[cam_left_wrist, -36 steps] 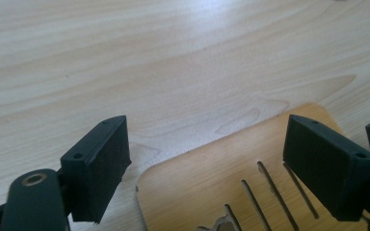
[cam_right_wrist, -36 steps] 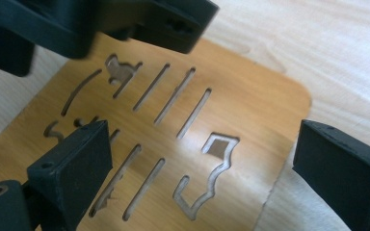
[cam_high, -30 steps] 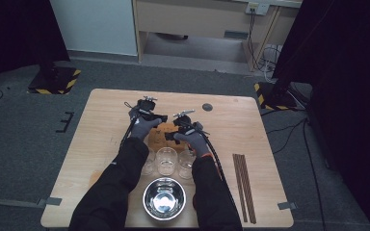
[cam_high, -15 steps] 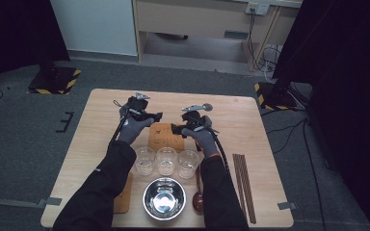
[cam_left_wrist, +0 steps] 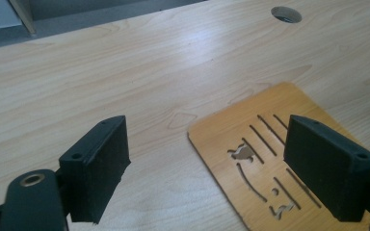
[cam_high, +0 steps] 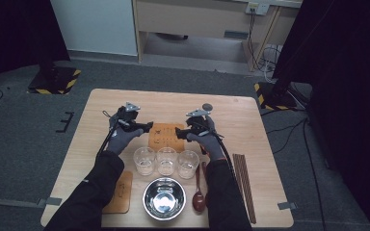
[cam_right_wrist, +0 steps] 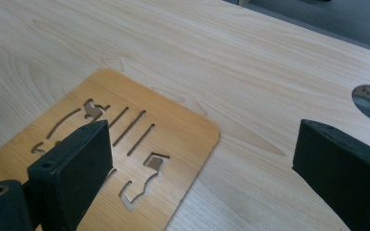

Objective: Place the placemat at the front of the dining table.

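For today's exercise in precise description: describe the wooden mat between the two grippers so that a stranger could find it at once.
Start at the light wooden table and find the row of three glasses near its middle. Just beyond them, between the left gripper and the right gripper, lies the wooden mat. Unlike the second mat beside the steel bowl, it is a flat orange-brown board with rounded corners and cut-out slots, lying beyond the glasses.

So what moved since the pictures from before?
Both hands slid apart and up the table: the left gripper went left, the right gripper right, uncovering the cut-out wooden mat between them. Both grippers are open and hold nothing. The three glasses, bowl, spoon and chopsticks stayed put.
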`<action>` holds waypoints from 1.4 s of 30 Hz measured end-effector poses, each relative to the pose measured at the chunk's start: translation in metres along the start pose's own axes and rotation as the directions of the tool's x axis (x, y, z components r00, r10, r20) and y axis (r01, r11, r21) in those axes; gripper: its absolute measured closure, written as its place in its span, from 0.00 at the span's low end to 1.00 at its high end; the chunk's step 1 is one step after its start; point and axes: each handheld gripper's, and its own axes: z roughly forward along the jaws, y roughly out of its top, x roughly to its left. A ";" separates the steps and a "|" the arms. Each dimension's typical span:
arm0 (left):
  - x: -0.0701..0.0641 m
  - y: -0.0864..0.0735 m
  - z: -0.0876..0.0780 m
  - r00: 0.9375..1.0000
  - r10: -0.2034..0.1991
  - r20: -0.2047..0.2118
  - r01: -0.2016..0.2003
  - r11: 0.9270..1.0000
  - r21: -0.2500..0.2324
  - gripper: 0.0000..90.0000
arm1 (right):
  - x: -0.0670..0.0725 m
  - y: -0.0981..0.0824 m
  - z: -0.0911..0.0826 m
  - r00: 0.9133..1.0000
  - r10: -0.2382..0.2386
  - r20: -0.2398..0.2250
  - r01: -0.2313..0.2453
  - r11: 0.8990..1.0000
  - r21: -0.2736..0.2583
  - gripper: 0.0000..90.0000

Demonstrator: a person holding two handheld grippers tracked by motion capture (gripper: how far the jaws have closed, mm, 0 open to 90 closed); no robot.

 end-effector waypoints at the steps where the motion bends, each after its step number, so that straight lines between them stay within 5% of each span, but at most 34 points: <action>1: 0.001 -0.003 0.001 1.000 0.000 0.002 0.000 1.000 0.004 0.17 | -0.001 -0.002 0.001 1.000 0.004 0.002 -0.004 1.000 0.002 0.07; 15: -0.003 -0.025 0.024 0.998 0.061 0.027 -0.063 0.994 0.091 0.14 | -0.003 -0.026 0.015 1.000 -0.029 -0.002 0.029 0.997 0.067 0.08; 23: -0.007 -0.033 0.036 0.994 0.094 0.053 -0.101 0.984 0.150 0.13 | -0.003 -0.031 0.020 1.000 -0.029 0.003 0.029 0.997 0.076 0.08; 42: -0.007 -0.038 0.040 0.991 0.104 0.090 -0.118 0.978 0.170 0.08 | 0.003 -0.034 0.030 0.999 -0.054 -0.005 0.054 0.995 0.089 0.09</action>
